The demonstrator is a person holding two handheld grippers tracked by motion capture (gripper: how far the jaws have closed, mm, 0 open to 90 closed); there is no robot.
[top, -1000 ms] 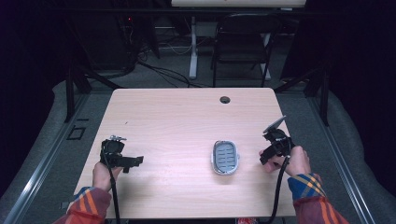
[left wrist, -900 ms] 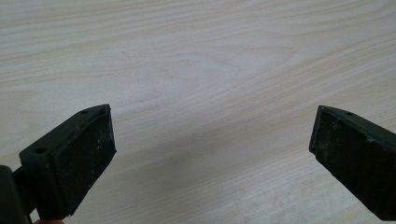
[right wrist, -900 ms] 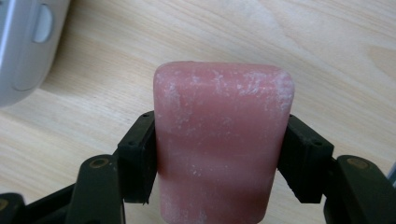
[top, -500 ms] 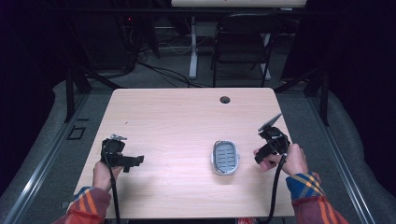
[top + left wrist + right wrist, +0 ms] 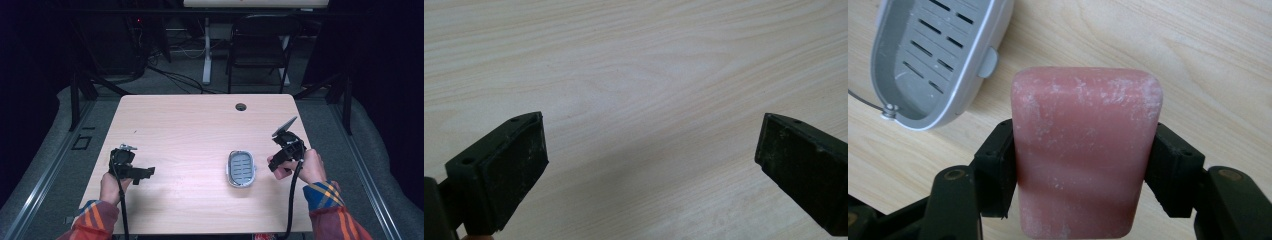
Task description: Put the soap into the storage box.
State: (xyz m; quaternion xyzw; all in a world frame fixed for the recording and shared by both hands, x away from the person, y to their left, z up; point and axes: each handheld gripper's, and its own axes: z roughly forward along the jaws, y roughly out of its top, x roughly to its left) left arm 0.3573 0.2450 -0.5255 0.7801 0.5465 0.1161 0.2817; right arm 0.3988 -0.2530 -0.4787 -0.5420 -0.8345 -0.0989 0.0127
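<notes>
Right claw (image 5: 1083, 165) is closed on a pink soap bar (image 5: 1085, 150); its two black jaws press the bar's long sides, and the bar stands up between them with its broad, white-dusted face toward the right claw camera. This side grip leaves the bar's underside free, which suits lowering it flat into a holder. In the high view the right claw (image 5: 281, 156) sits at the right of the table (image 5: 200, 125), held above the surface by the person's right hand (image 5: 305, 167). The soap dish (image 5: 241, 168) lies on the table just left of that claw, near the table's near edge, with its slotted grey floor facing up and nothing in it. In the right claw view the dish (image 5: 933, 55) appears at the upper left, apart from the bar and not touching it. Judged from this layout, the step in hand is carrying the bar across to the dish; the bar must be moved left and aligned with the dish's long axis before release. Left claw (image 5: 649, 160) has its jaws spread wide with nothing between them, only bare wood beneath. In the high view it (image 5: 145, 172) rests at the near left, well apart from the dish, pointing right.
</notes>
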